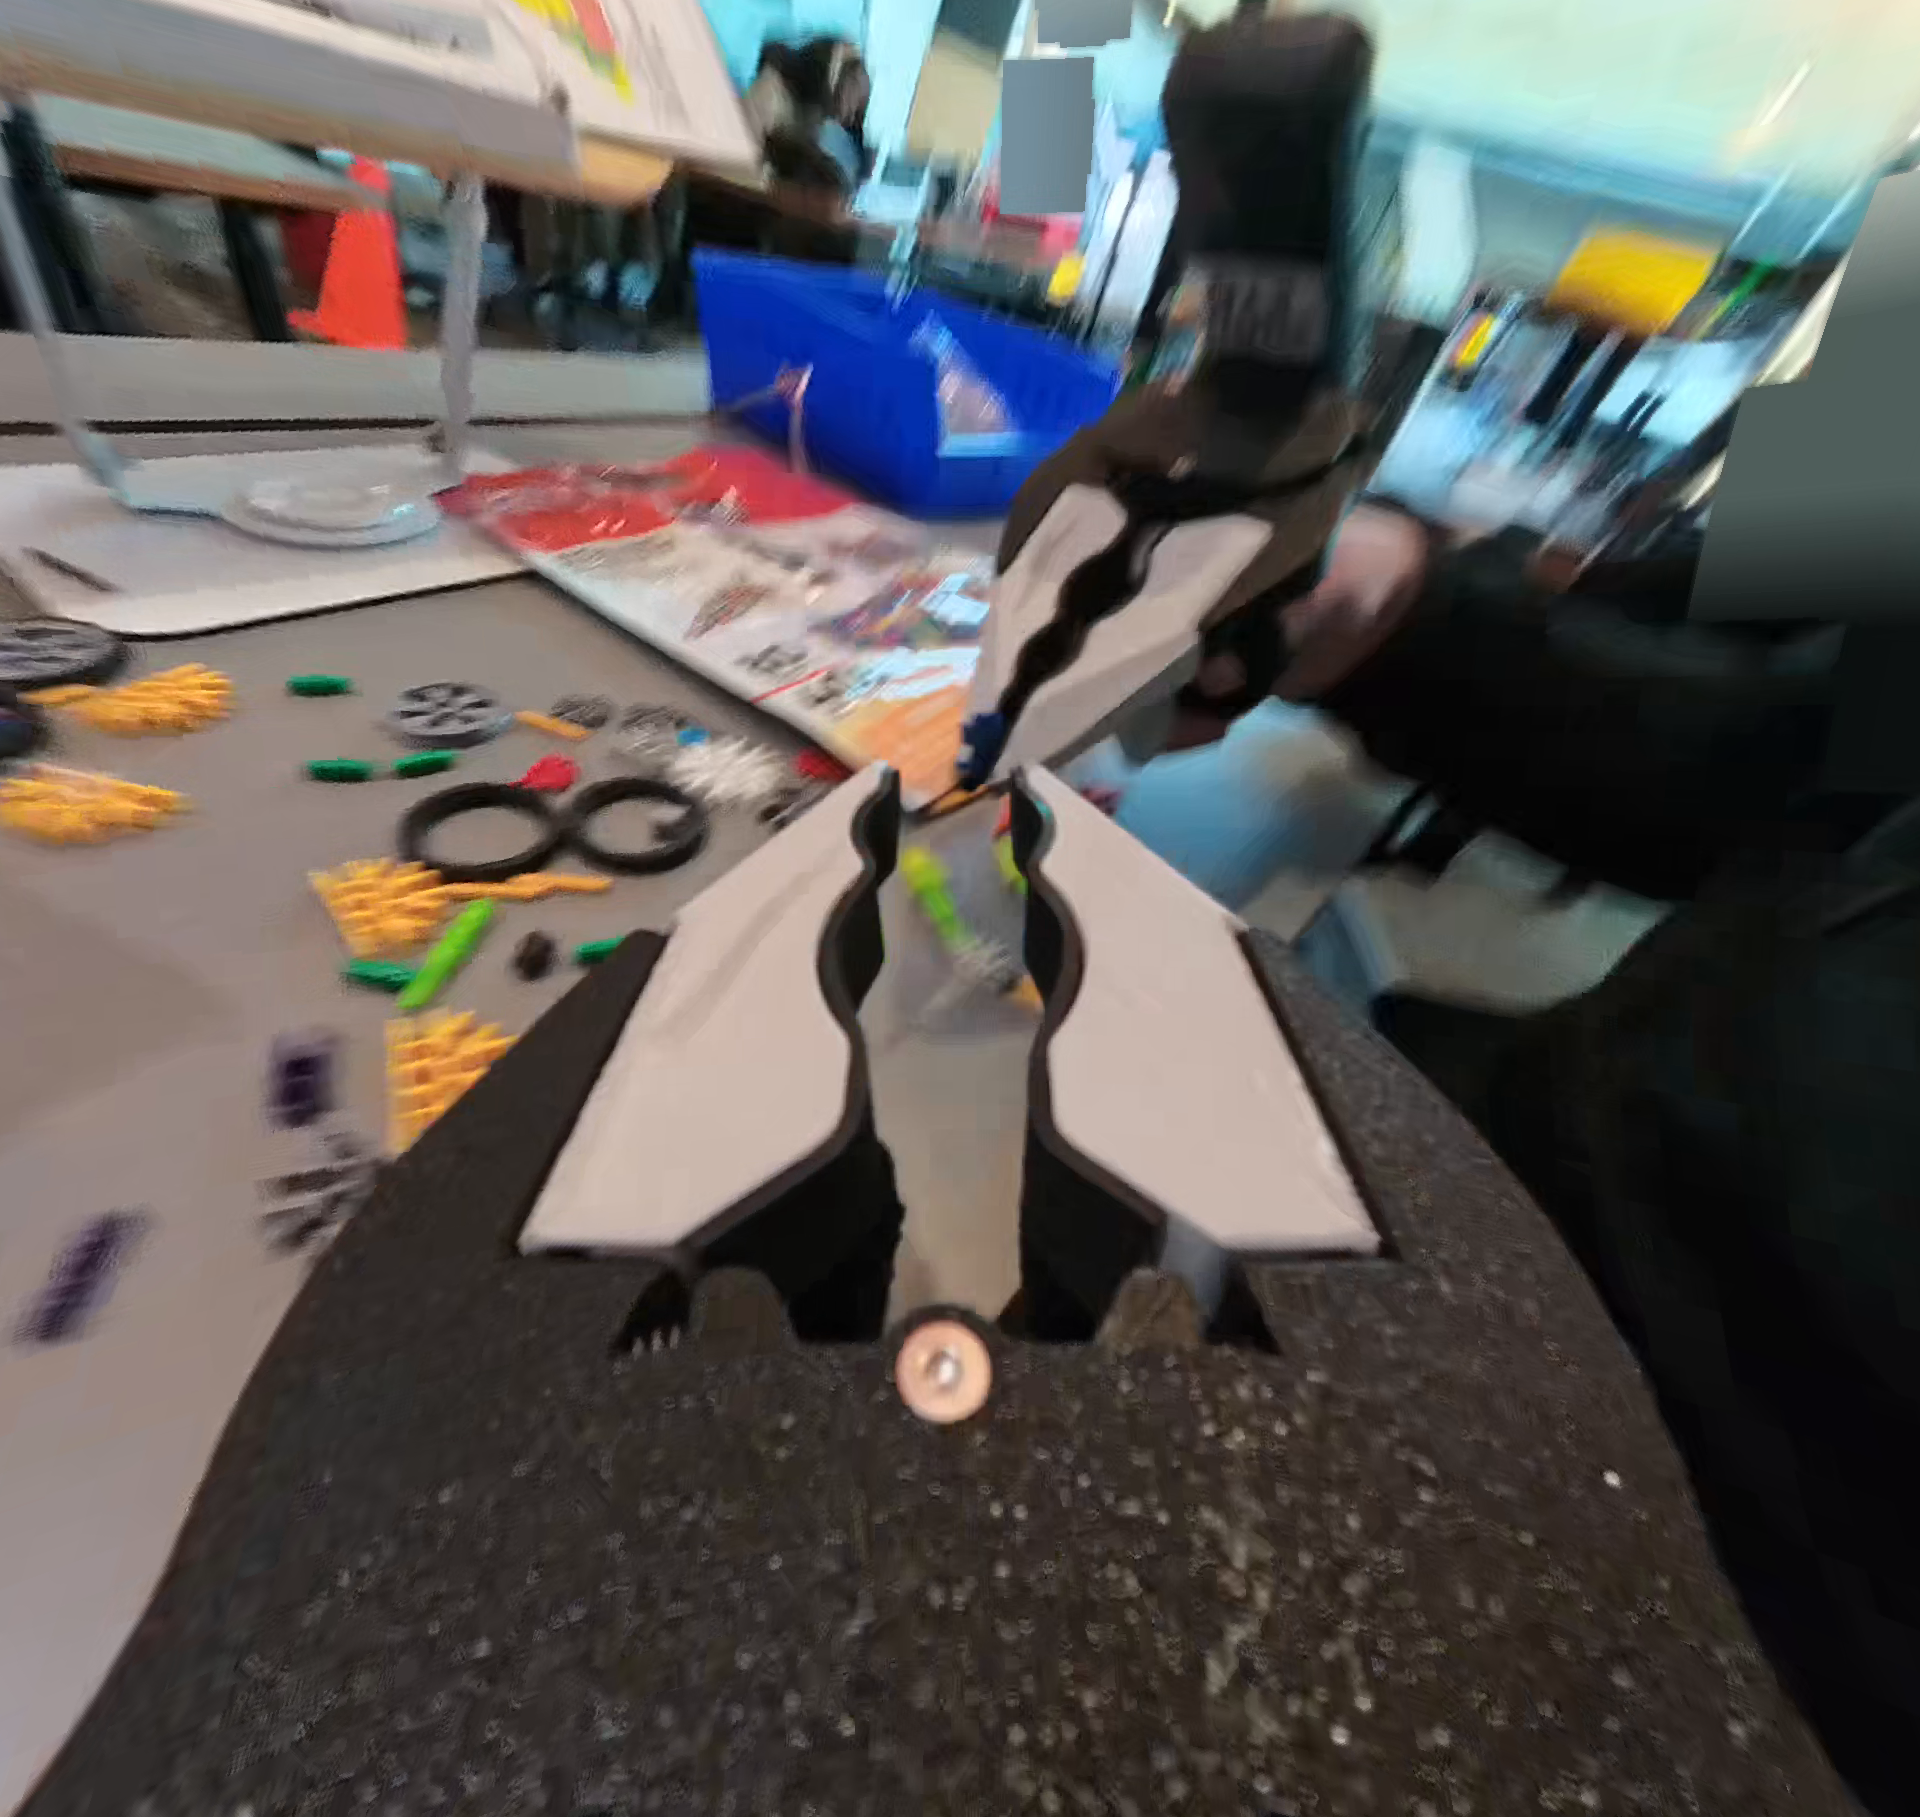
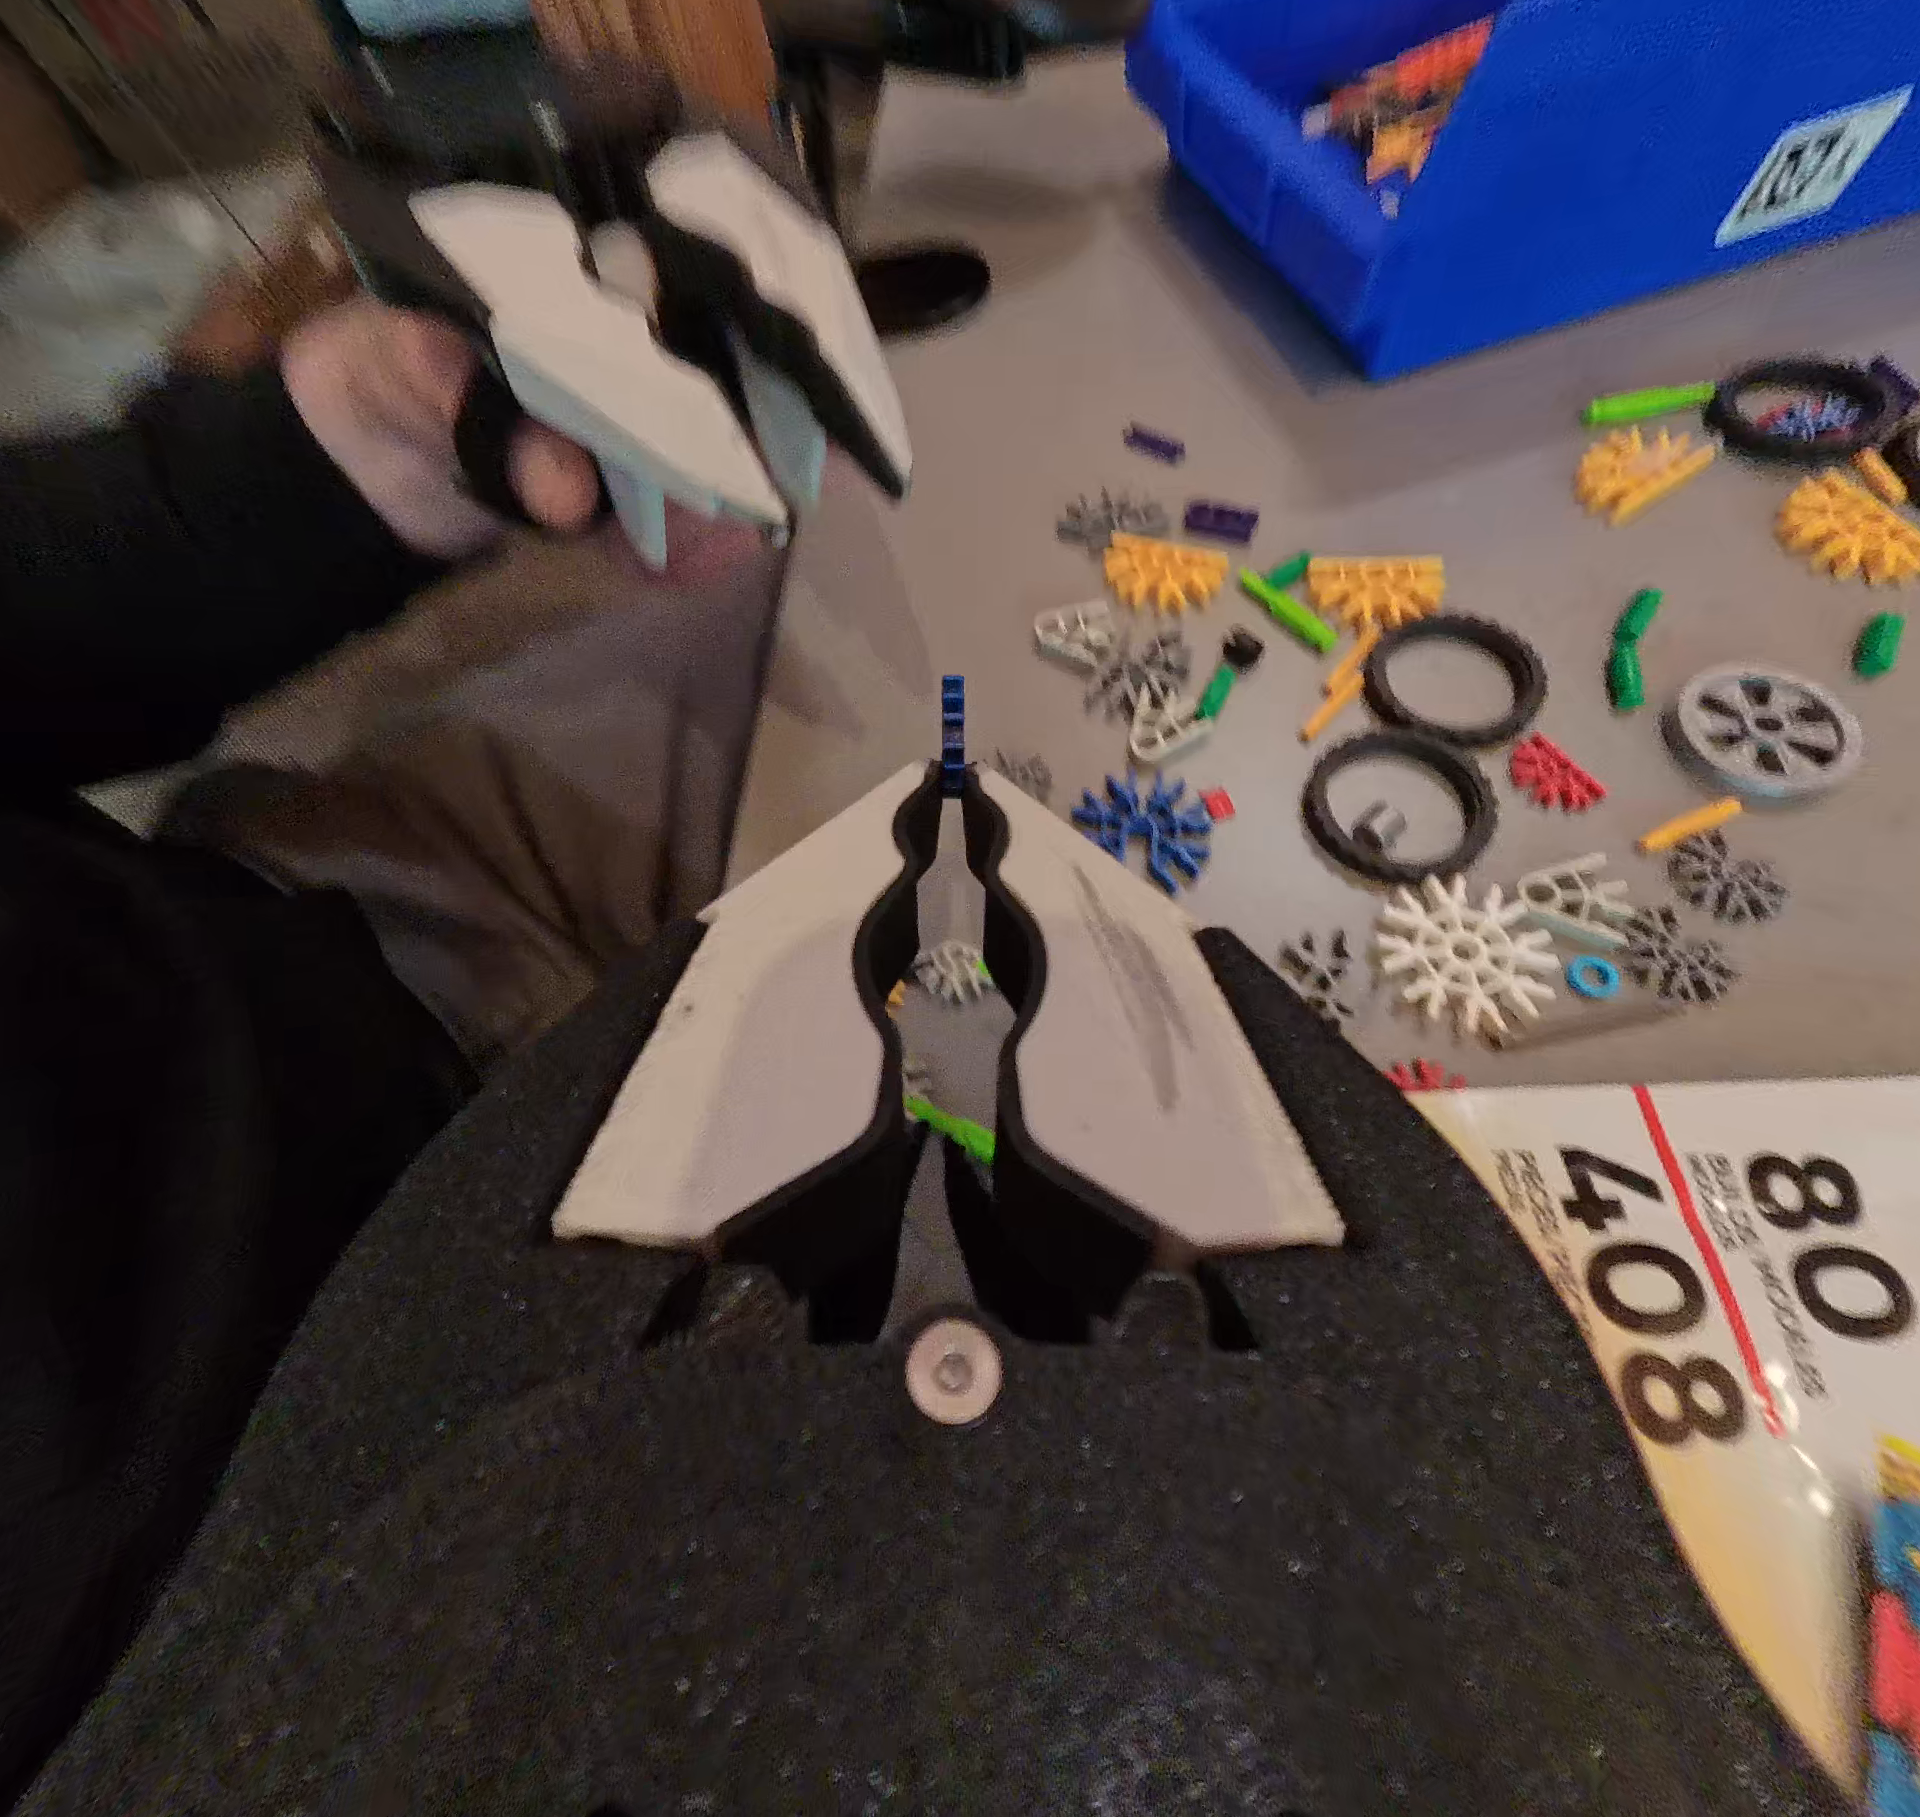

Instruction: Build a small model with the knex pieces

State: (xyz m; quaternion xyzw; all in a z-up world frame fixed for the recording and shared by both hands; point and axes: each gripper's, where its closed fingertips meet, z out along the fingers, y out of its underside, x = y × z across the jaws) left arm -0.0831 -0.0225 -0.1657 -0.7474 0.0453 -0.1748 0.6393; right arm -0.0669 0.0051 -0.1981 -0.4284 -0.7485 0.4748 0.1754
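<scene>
Table (image 2: 1039,437), grey, carries everything; motion blur on both views. Blue bin (image 2: 1558,157) sits at 1 o'clock in the right wrist view, holding a few pieces and a code sticker on its wall. Printed booklet (image 2: 1662,1352) lies at 4 o'clock, its corner just beside the loose parts. Left gripper (image 1: 951,780) hangs over the table edge, tongs at a narrow gap, nothing between the tips; a lime green rod (image 1: 940,900) lies on the table below the gap. The same gripper shows at 10 o'clock in the right wrist view, a hand (image 2: 416,437) around its handle. Right gripper (image 2: 951,780) has its tongs pinched on a small blue connector (image 2: 953,728), which stands upright and sticks out past the tips. In the left wrist view that connector sits just beyond the left gripper's tips, at 12 o'clock, close but whether touching I cannot tell. Loose parts spread at 2–3 o'clock of the right gripper: two black tyres (image 2: 1397,809) touching each other, grey wheel hub (image 2: 1761,728) beside them, white snowflake connector (image 2: 1463,952), blue snowflake connector (image 2: 1143,822) nearest the tips, yellow fan connectors (image 2: 1371,588), green rods (image 2: 1629,650).
</scene>
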